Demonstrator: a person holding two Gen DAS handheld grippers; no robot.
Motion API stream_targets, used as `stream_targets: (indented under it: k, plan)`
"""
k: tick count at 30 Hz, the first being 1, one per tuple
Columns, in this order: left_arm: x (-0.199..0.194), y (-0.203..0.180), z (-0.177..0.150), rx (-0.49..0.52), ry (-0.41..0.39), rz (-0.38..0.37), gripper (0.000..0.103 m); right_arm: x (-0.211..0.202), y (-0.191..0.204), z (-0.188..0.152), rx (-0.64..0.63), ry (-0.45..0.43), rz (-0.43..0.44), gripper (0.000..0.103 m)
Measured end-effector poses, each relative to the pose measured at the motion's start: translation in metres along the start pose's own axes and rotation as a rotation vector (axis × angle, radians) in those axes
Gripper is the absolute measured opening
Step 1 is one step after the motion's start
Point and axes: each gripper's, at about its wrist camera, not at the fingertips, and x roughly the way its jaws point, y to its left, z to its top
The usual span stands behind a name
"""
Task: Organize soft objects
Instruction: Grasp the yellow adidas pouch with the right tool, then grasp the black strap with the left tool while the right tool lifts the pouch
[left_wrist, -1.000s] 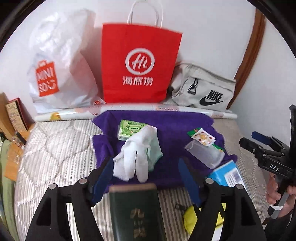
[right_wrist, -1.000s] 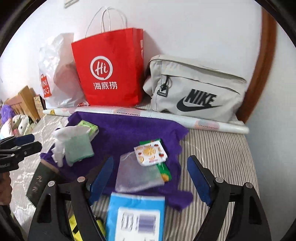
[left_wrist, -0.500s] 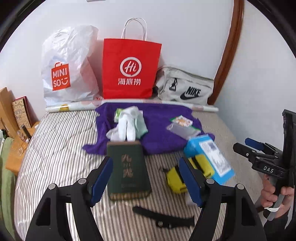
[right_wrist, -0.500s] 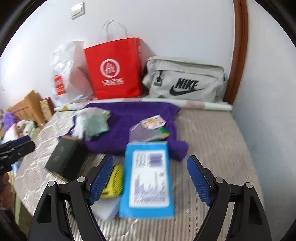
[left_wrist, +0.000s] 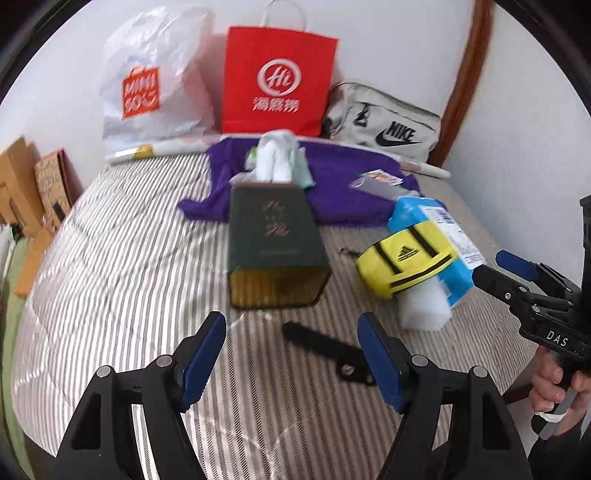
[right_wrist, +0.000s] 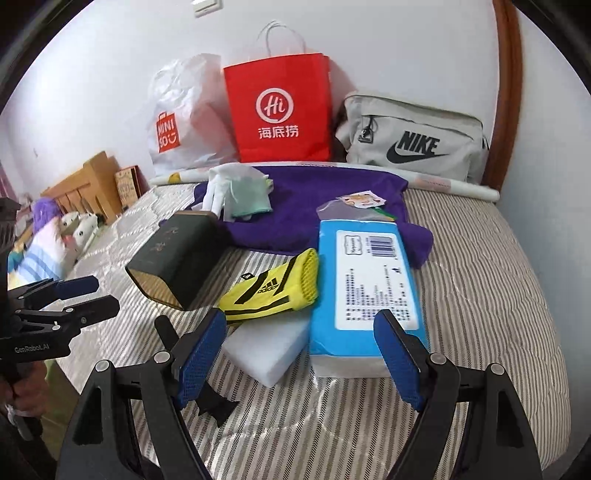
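A purple towel (left_wrist: 332, 177) (right_wrist: 314, 206) lies spread at the back of the striped bed, with white gloves (left_wrist: 275, 158) (right_wrist: 236, 192) and a small snack packet (right_wrist: 364, 201) on it. In front lie a dark green box (left_wrist: 273, 240) (right_wrist: 173, 258), a yellow sock (left_wrist: 402, 262) (right_wrist: 273, 290), a white foam block (right_wrist: 269, 350) and a blue tissue pack (right_wrist: 369, 291). My left gripper (left_wrist: 291, 354) hangs open over bare mattress, short of a black strap (left_wrist: 325, 349). My right gripper (right_wrist: 301, 358) is open above the foam block and the tissue pack's near end, touching neither.
Against the wall stand a white plastic bag (left_wrist: 155, 85), a red paper bag (left_wrist: 277, 81) and a grey pouch (right_wrist: 413, 140). A rolled poster (right_wrist: 443, 184) lies before them. Wooden boxes (left_wrist: 33, 192) and plush toys (right_wrist: 48, 236) sit left of the bed. A hand (left_wrist: 554, 384) holds the right gripper.
Both grippers have pulled back from the purple towel toward the near side of the bed, bringing the green box, sock, foam block and strap into view. Both jaws stayed as wide.
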Motion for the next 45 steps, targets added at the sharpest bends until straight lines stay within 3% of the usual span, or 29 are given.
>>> stream_targets:
  k: [6,9,11,15,17,20,34,40,45]
  plan:
    - [0.004,0.020,-0.005,-0.031,0.011,0.012,0.072,0.029,0.008,0.010,-0.030,0.025,-0.039,0.082]
    - [0.007,0.028,-0.005,-0.039,0.017,0.007,0.072,0.044,0.008,0.016,-0.022,0.038,-0.051,0.075]
    - [0.010,0.031,-0.004,-0.044,0.022,0.003,0.072,0.053,0.010,0.017,-0.025,0.048,-0.050,0.064]
    - [0.017,0.035,-0.003,-0.051,0.033,-0.011,0.072,0.064,0.024,0.015,-0.104,0.050,-0.105,0.056]
    - [0.019,0.035,-0.004,-0.053,0.039,-0.022,0.072,0.066,0.029,0.014,-0.139,0.046,-0.128,0.035]
    - [0.021,0.034,-0.004,-0.056,0.047,-0.027,0.072,0.066,0.025,0.016,-0.122,0.064,-0.074,0.021]
    - [0.021,0.029,-0.014,-0.089,0.080,-0.058,0.072,0.008,0.014,0.011,-0.014,-0.035,0.084,0.016]
    - [0.014,0.020,-0.021,-0.072,0.078,-0.051,0.072,-0.025,0.014,0.006,-0.013,-0.084,0.106,0.016]
    - [0.013,0.006,-0.026,-0.041,0.088,-0.055,0.072,-0.043,-0.001,-0.017,-0.003,-0.076,0.080,0.016]
